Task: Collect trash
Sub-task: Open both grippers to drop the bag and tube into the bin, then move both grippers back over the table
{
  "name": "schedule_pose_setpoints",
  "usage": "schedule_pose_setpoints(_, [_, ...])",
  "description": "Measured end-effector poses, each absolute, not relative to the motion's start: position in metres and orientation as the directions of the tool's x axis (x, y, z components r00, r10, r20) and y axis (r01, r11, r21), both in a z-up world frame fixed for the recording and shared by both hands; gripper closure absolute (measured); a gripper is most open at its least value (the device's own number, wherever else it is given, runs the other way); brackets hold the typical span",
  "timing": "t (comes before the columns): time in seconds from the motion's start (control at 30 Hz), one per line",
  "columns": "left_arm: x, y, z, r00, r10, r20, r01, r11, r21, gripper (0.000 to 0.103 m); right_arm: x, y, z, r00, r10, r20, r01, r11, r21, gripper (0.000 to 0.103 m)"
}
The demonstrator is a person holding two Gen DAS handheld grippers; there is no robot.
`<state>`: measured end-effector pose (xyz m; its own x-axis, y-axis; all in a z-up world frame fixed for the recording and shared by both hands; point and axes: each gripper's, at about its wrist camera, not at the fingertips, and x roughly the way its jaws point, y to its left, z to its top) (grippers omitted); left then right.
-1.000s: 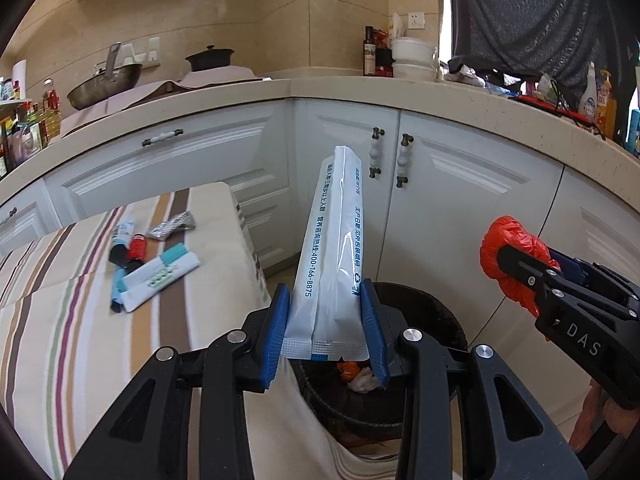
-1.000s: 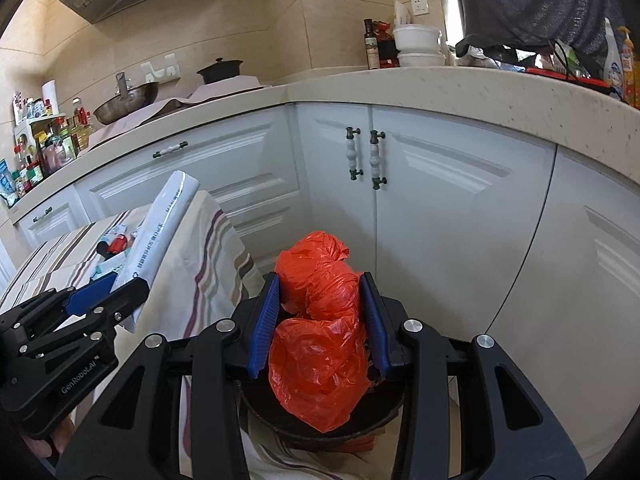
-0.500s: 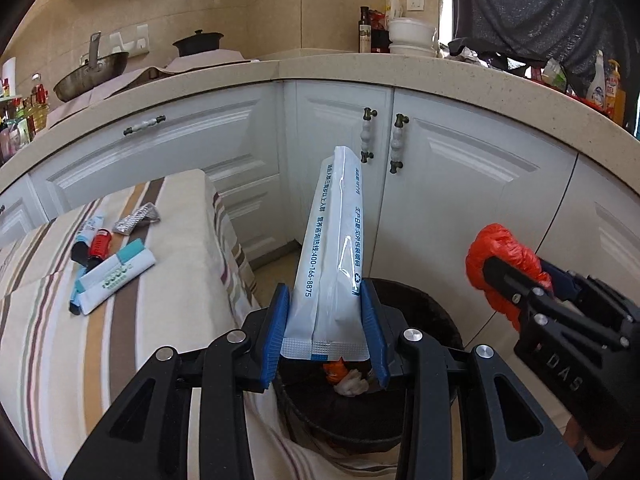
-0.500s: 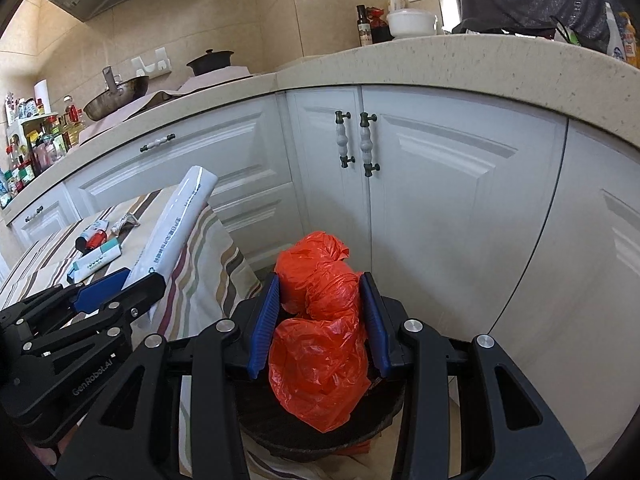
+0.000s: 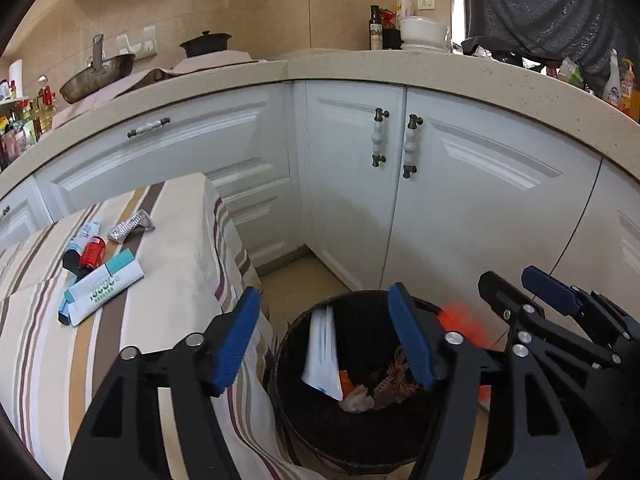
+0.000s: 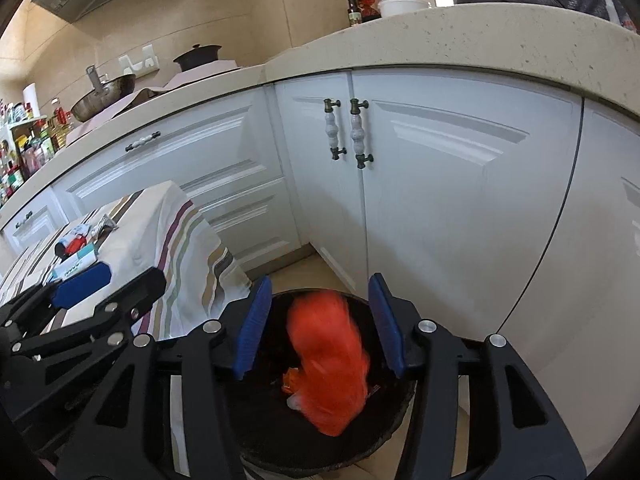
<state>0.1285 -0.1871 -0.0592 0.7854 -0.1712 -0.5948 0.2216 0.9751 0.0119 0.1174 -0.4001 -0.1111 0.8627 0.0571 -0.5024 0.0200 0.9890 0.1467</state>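
A dark round trash bin (image 5: 288,360) stands on the floor by the white cabinets; it also shows in the right wrist view (image 6: 400,404). My left gripper (image 5: 326,338) is open above it, and the white packet (image 5: 322,354) is dropping inside against the bin's left wall. My right gripper (image 6: 322,324) is open above the bin, and the blurred red plastic bag (image 6: 330,360) is falling between its jaws into the bin. The right gripper (image 5: 524,286) shows at right in the left wrist view.
A striped-cloth table (image 5: 168,280) stands left of the bin with white-teal tubes (image 5: 104,284), a red-capped item (image 5: 91,252) and a foil blister (image 5: 130,226). White cabinet doors (image 5: 460,208) stand close behind. Other trash (image 5: 356,398) lies in the bin.
Both grippers have opened. The white packet has dropped from the left gripper into the bin, and the red bag has left the right gripper and is falling.
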Motion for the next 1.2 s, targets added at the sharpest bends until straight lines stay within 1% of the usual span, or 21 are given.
schedule_pose_setpoints(0.03, [0.129,-0.186,-0.059,0.783,-0.174,-0.597,0.223,0.975,0.008,0.036,0.116,-0.4,-0.11,0.865,0.054,-0.499,0.023,0.989,0.145,0.051])
schedule_pose_setpoints(0.17, [0.128,-0.183,-0.055,0.785,-0.18,-0.592,0.22,0.975,-0.005,0.032,0.113,-0.4,-0.106,0.868,0.048,-0.494,0.025,0.99,0.14,0.051])
schedule_pose_setpoints(0.33, [0.122,-0.175,-0.047,0.795,-0.187,-0.577,0.217,0.976,-0.018,0.032,0.106,-0.398,-0.099,0.873,0.039,-0.486,0.032,0.99,0.138,0.051])
schedule_pose_setpoints(0.47, [0.119,-0.163,-0.038,0.795,-0.199,-0.572,0.205,0.977,-0.055,0.032,0.102,-0.396,-0.092,0.877,0.036,-0.479,0.033,0.99,0.135,0.051])
schedule_pose_setpoints(0.6, [0.114,-0.155,-0.029,0.808,-0.186,-0.558,0.2,0.979,-0.037,0.032,0.098,-0.391,-0.084,0.882,0.033,-0.469,0.034,0.991,0.133,0.049])
schedule_pose_setpoints(0.77, [0.106,-0.141,-0.018,0.823,-0.186,-0.537,0.188,0.981,-0.051,0.032,0.089,-0.379,-0.071,0.893,0.034,-0.448,0.024,0.992,0.123,0.048])
schedule_pose_setpoints(0.97, [0.095,-0.117,-0.011,0.839,-0.148,-0.524,0.154,0.988,-0.032,0.032,0.081,-0.355,-0.061,0.9,0.061,-0.431,-0.009,0.992,0.122,0.047])
schedule_pose_setpoints(1.2, [0.084,-0.071,-0.005,0.85,-0.068,-0.522,0.07,0.997,-0.016,0.03,0.074,-0.313,-0.054,0.898,0.123,-0.423,-0.084,0.99,0.111,0.047])
